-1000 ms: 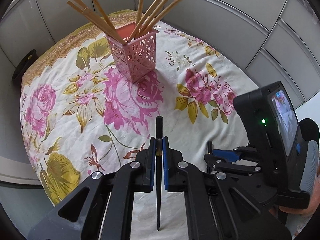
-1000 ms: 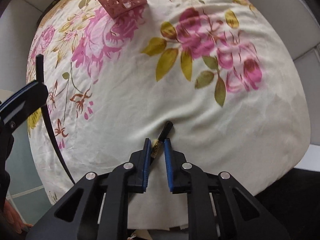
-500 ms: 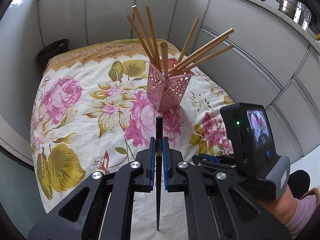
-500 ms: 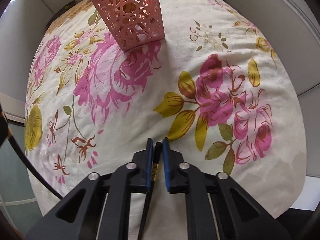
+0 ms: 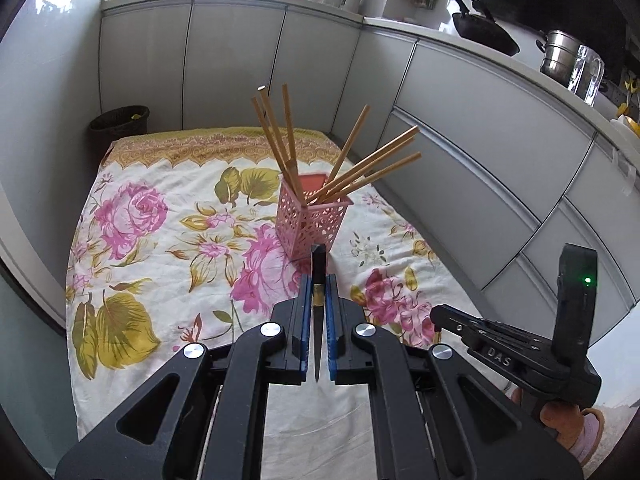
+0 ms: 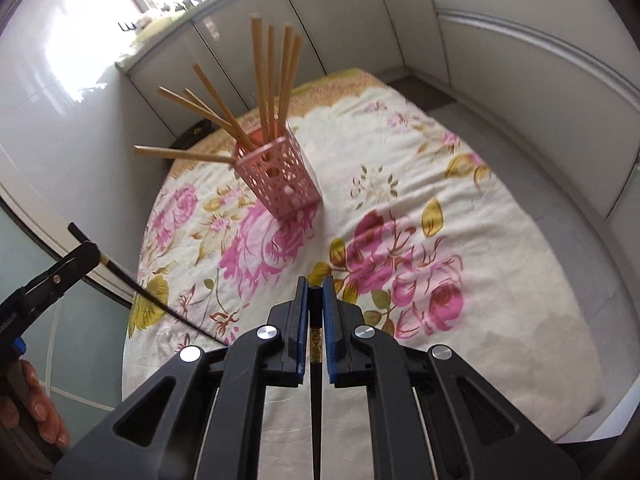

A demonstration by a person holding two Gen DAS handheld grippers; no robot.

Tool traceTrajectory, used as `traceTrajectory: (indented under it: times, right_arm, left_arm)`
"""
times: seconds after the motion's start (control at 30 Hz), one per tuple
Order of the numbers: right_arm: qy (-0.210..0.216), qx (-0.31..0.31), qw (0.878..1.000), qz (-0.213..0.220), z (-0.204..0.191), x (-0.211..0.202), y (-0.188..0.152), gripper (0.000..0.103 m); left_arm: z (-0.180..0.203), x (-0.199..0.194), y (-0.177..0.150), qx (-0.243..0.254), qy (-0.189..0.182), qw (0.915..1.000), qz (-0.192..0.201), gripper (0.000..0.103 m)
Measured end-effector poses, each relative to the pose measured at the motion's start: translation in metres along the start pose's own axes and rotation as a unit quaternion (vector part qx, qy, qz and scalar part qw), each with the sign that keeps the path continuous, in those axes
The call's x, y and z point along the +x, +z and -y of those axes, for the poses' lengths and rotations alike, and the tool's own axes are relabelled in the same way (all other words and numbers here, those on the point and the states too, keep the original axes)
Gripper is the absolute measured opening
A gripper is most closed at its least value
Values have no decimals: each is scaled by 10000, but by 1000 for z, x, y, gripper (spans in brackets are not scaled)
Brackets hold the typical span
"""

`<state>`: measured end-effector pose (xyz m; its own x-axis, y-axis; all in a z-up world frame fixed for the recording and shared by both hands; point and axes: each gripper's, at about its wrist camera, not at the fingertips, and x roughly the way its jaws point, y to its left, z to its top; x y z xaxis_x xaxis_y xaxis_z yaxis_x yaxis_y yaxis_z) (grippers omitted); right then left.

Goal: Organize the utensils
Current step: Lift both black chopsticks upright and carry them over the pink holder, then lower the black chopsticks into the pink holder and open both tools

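Progress: wooden chopsticks (image 5: 352,176) in holder (image 5: 312,220) | both grippers, left (image 5: 319,312) and right (image 6: 316,312), clamped on black chopsticks (image 5: 319,280), short of holder | left: drop both in

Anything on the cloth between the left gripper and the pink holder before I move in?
Nothing: in the left wrist view only bare floral cloth lies between the left gripper, shut on a black chopstick, and the pink holder.

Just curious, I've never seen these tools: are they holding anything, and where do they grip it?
Each holds one black chopstick near its thick end, at the gold band: left gripper on its chopstick, right gripper on its own.
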<state>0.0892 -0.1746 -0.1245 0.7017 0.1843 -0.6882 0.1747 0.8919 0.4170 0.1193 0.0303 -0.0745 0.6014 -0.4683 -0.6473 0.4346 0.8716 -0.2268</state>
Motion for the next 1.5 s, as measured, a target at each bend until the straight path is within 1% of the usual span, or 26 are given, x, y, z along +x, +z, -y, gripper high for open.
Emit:
traceTrajectory:
  times: [0.07, 0.17, 0.27, 0.37, 0.53, 0.63, 0.77, 0.87, 1.0, 1.2, 1.3, 1.33, 1.43, 1.5]
  right_arm:
    - [31, -221, 9993, 296, 0, -25, 0, 7]
    - [54, -500, 9966, 647, -6, -52, 5, 7]
    - [95, -620, 9940, 900, -4, -75, 14, 7]
    - [185, -623, 9924, 1048, -6, -92, 28, 7]
    - [369, -625, 9882, 1347, -14, -113, 67, 7]
    - [484, -594, 9852, 1535, -19, -126, 92, 7]
    - [573, -626, 9797, 1816, -27, -138, 120, 7]
    - [630, -636, 9765, 1960, -31, -140, 136, 7]
    - [636, -648, 9743, 2060, -34, -133, 152, 7]
    - [673, -506, 9763, 1992, -32, -110, 169, 7]
    - [662, -472, 9779, 1928, -32, -100, 171, 7]
    - [661, -464, 9779, 1930, -33, -97, 172, 7]
    - [677, -454, 9773, 1954, -36, -92, 174, 7]
    - [671, -471, 9763, 2005, -40, -89, 176, 7]
  left_arm:
    - [9, -5, 2, 57, -11, 9999, 99, 6]
    - [22, -10, 8, 130, -7, 9996, 249, 6]
    - [33, -14, 17, 216, -14, 9992, 329, 6]
    - [44, -17, 29, 333, 42, 9986, 412, 6]
    - [53, -24, 63, 382, 89, 9971, 654, 6]
    - [56, -26, 91, 330, 137, 9957, 849, 6]
    - [59, -20, 127, 331, 325, 9930, 1089, 6]
    - [56, -7, 145, 253, 508, 9912, 1196, 6]
    - [49, 18, 156, 186, 771, 9901, 1154, 6]
    - [38, 55, 156, 70, 891, 9923, 858, 6]
    - [37, 62, 153, 84, 910, 9926, 801, 7]
    - [36, 63, 153, 72, 884, 9928, 805, 8]
    - [37, 57, 155, 97, 891, 9919, 897, 26]
    - [35, 51, 158, 27, 821, 9920, 957, 27]
